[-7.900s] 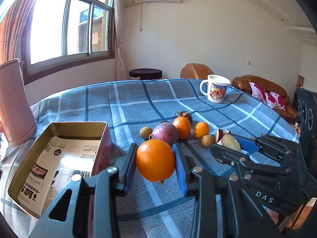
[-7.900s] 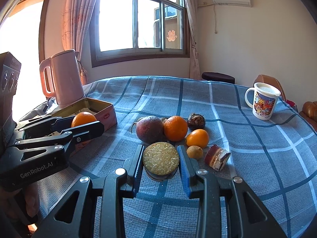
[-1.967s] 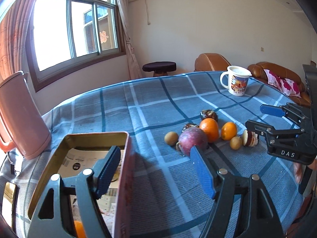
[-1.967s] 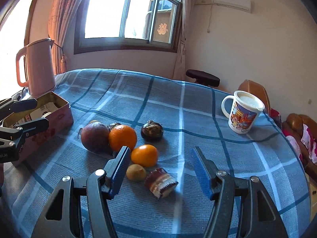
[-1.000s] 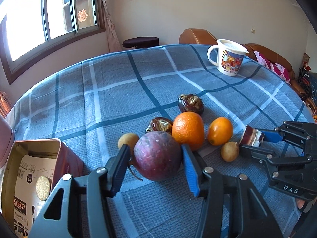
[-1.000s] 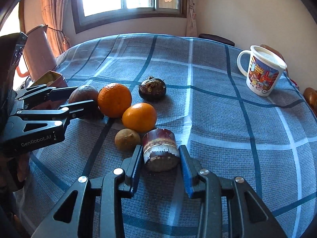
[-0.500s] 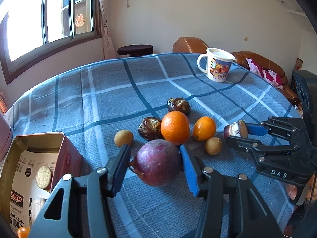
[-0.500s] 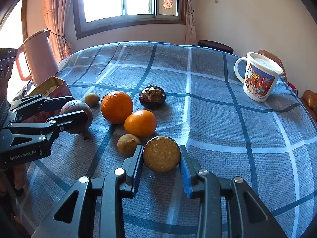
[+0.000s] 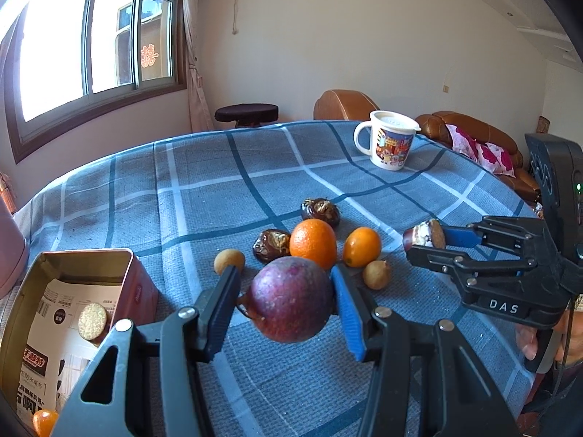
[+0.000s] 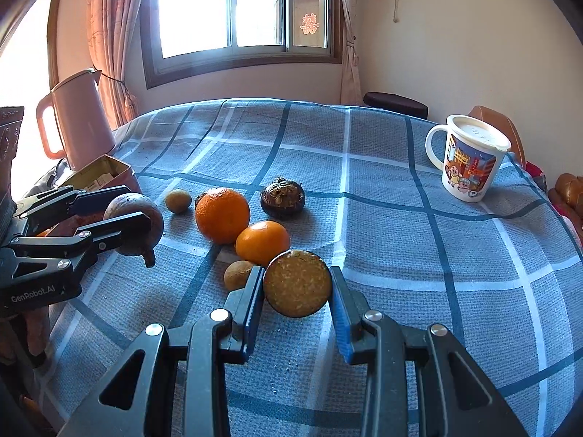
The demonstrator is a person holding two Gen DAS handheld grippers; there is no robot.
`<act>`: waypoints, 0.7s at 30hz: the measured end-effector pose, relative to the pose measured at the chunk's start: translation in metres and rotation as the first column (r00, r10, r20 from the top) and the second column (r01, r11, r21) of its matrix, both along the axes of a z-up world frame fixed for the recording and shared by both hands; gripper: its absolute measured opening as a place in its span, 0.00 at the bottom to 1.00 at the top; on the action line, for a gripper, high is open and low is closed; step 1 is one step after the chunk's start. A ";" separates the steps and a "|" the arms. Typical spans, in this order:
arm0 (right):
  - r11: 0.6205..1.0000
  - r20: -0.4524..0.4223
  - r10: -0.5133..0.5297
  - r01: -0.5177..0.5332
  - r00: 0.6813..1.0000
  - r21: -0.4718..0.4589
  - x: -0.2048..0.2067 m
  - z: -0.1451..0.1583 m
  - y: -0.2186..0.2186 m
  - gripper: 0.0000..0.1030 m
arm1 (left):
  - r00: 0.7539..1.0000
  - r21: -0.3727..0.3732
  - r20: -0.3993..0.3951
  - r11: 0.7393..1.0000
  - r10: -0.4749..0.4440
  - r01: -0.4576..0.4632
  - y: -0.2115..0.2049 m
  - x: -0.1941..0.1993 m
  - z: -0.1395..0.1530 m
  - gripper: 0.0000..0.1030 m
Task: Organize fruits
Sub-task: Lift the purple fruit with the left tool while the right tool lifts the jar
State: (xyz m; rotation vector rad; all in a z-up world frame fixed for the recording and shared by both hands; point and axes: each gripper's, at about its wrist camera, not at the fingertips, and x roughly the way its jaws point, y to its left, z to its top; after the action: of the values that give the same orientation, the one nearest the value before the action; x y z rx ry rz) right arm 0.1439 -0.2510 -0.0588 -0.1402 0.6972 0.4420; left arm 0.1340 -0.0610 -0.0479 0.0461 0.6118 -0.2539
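My left gripper [image 9: 286, 300] is shut on a round purple fruit [image 9: 291, 298], held just above the blue checked cloth. My right gripper [image 10: 297, 291] is shut on a short dark cylinder piece [image 10: 297, 284] with a pale grainy cut face; the left wrist view shows that piece [image 9: 424, 235] at the right. On the cloth lie a large orange [image 9: 313, 242], a small orange [image 9: 362, 247], two dark wrinkled fruits [image 9: 320, 209] [image 9: 271, 244] and two small tan fruits [image 9: 229, 260] [image 9: 377, 274]. The open tin [image 9: 69, 280] at the left holds a grainy disc [image 9: 92, 322] and an orange [image 9: 43, 422].
A lidded cartoon mug [image 10: 470, 158] stands at the back right of the table. A pink kettle [image 10: 78, 116] stands at the back left beside the tin [image 10: 104, 174]. A dark stool [image 9: 246, 113] and brown sofa [image 9: 470, 134] lie beyond the table's far edge.
The left gripper has lifted the purple fruit off the cloth and drawn it back from the pile. The right gripper has raised and tilted its cylinder piece, so the cut face now shows.
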 end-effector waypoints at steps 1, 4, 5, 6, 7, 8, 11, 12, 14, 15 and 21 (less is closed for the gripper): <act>1.000 0.004 0.000 0.000 1.000 0.002 0.000 0.000 0.000 0.35 | 1.000 -0.002 0.007 1.000 0.001 -0.001 0.000 -0.001 0.001 0.52; 1.000 0.015 -0.001 0.001 1.000 0.008 -0.002 0.002 -0.001 0.35 | 1.000 -0.008 0.020 1.000 0.002 -0.001 0.002 -0.004 0.002 0.52; 1.000 0.018 -0.001 0.001 1.000 0.010 -0.002 0.002 -0.001 0.35 | 1.000 -0.010 0.023 1.000 0.002 -0.002 0.002 -0.004 0.003 0.52; 1.000 0.021 -0.001 0.001 1.000 0.011 -0.002 0.002 -0.002 0.35 | 1.000 -0.012 0.026 1.000 0.003 -0.003 0.002 -0.005 0.003 0.52; 1.000 0.024 -0.002 0.002 1.000 0.013 -0.003 0.003 -0.002 0.35 | 1.000 -0.014 0.029 1.000 0.004 -0.003 0.003 -0.006 0.003 0.52; 1.000 0.028 -0.002 0.002 1.000 0.015 -0.003 0.003 -0.002 0.35 | 0.999 -0.016 0.033 1.000 0.005 -0.005 0.003 -0.007 0.004 0.52; 1.000 0.041 -0.003 0.002 0.999 0.022 -0.005 0.004 -0.004 0.35 | 0.999 -0.017 0.047 1.000 0.010 -0.009 0.004 -0.009 0.005 0.52; 1.000 0.047 -0.002 0.001 0.999 0.026 -0.006 0.005 -0.004 0.35 | 0.999 -0.016 0.052 1.000 0.012 -0.012 0.004 -0.010 0.005 0.52; 0.999 0.059 -0.001 0.000 0.998 0.032 -0.008 0.007 -0.005 0.35 | 0.998 -0.014 0.061 1.000 0.013 -0.012 0.004 -0.012 0.006 0.52; 0.999 0.064 -0.001 -0.001 0.998 0.034 -0.008 0.007 -0.005 0.35 | 0.998 -0.012 0.064 1.000 0.014 -0.013 0.004 -0.013 0.006 0.52; 0.999 0.084 -0.004 0.000 0.996 0.045 -0.011 0.009 -0.006 0.35 | 0.996 -0.005 0.091 1.000 0.019 -0.019 0.003 -0.018 0.008 0.52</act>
State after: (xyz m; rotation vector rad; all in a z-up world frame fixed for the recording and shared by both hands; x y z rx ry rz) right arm 0.1329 -0.2574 -0.0495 -0.1149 0.6040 0.4468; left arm 0.1163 -0.0580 -0.0394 0.0473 0.5207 -0.2336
